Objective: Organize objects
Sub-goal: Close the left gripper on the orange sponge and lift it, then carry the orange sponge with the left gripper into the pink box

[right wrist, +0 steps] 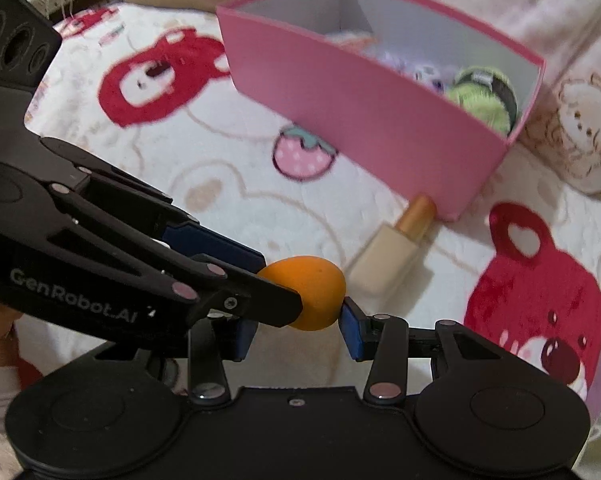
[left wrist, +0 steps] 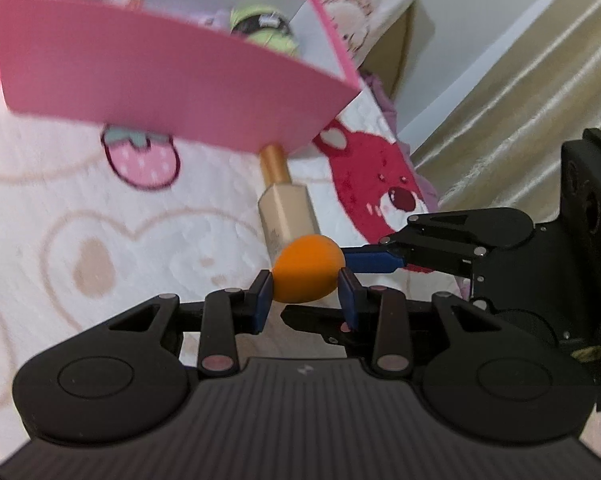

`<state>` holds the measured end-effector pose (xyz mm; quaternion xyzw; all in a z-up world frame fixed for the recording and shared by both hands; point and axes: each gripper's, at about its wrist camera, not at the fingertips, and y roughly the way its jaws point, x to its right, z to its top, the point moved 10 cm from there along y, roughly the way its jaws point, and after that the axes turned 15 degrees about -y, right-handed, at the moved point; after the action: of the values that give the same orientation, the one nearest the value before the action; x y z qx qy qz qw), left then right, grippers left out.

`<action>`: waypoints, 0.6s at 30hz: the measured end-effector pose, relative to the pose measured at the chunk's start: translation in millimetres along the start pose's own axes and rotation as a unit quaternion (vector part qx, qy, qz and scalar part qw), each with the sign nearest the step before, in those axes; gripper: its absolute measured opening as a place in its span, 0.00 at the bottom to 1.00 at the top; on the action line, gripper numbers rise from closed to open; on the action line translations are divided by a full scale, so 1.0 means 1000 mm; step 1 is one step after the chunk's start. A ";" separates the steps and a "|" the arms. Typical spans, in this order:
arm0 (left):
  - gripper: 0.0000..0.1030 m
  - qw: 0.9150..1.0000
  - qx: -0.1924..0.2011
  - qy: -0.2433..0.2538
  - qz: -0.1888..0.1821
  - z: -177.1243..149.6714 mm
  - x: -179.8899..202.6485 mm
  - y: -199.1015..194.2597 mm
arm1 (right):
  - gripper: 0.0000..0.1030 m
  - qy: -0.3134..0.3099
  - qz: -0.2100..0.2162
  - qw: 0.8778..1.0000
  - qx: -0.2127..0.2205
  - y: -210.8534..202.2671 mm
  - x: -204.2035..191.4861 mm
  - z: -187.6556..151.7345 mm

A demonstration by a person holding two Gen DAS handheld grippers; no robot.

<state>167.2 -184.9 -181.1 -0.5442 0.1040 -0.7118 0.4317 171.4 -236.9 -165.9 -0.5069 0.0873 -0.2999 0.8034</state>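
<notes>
The orange sponge [left wrist: 306, 270] is clamped in the left tongs [left wrist: 305, 296], in front of the pink box [left wrist: 172, 76]; the right tongs [right wrist: 296, 328] stand narrowed around it. Carrying it over the box's near wall is judged next.

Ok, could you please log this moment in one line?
left tongs: shut on orange sponge | right tongs: at orange sponge, grip unclear

Soft even light, blurred, fisheye-warped edges
</notes>
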 end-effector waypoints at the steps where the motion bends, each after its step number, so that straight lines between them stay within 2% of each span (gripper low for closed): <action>1: 0.32 1.000 0.003 0.005 -0.001 0.003 0.002 -0.005 | 0.49 0.000 -0.002 1.000 0.008 -0.003 0.000 0.004; 5: 0.32 1.000 0.009 0.009 -0.015 0.014 0.010 -0.026 | 0.51 0.009 -0.012 0.999 0.045 -0.017 0.002 0.022; 11: 0.32 0.999 0.029 0.032 -0.015 0.024 0.021 -0.053 | 0.52 0.021 -0.033 0.994 0.098 -0.038 -0.002 0.041; 18: 0.32 0.997 0.040 0.064 -0.011 0.038 0.035 -0.079 | 0.51 0.032 -0.059 0.988 0.139 -0.059 -0.004 0.061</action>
<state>159.2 -149.9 -93.6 -0.4809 0.0969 -0.7534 0.4379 172.2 -206.7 -86.6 -0.3849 0.0402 -0.3724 0.8436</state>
